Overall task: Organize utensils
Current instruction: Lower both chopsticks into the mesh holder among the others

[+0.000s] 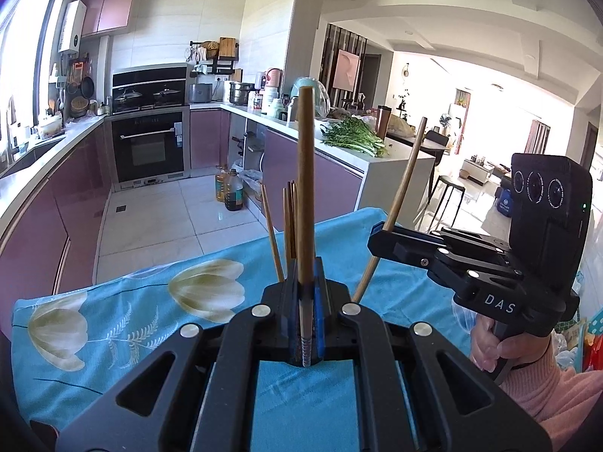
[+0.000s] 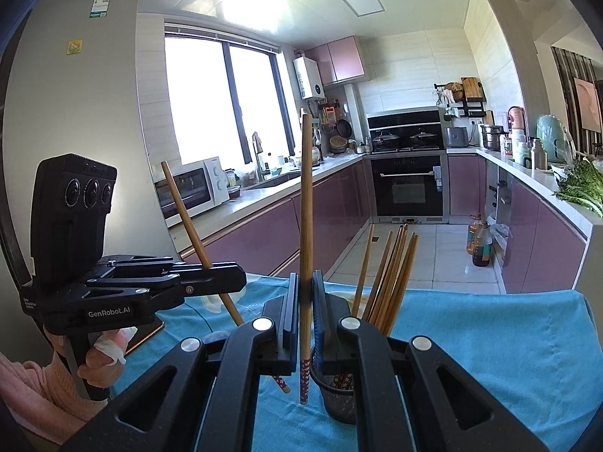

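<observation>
My left gripper [image 1: 306, 269] is shut on a wooden chopstick [image 1: 305, 173] that stands nearly upright, its patterned end hanging below the jaws. Beside it on the right, my right gripper [image 1: 378, 234] is shut on a second chopstick [image 1: 409, 173] that leans to the right. In the right wrist view that gripper [image 2: 306, 280] holds its chopstick [image 2: 306, 207] upright, and the left gripper [image 2: 238, 277] holds a slanted one [image 2: 186, 214]. A dark mesh holder [image 2: 339, 399] with several chopsticks [image 2: 390, 271] stands just right of the right gripper. In the left wrist view the holder is hidden behind the left gripper's jaws.
A blue flowered cloth [image 1: 113, 320] covers the table, whose far edge drops to the tiled kitchen floor. Oil bottles [image 2: 480, 243] stand on the floor by the purple cabinets. Greens [image 1: 354, 137] lie on the counter. A hand in a pink sleeve [image 1: 557, 388] holds each gripper.
</observation>
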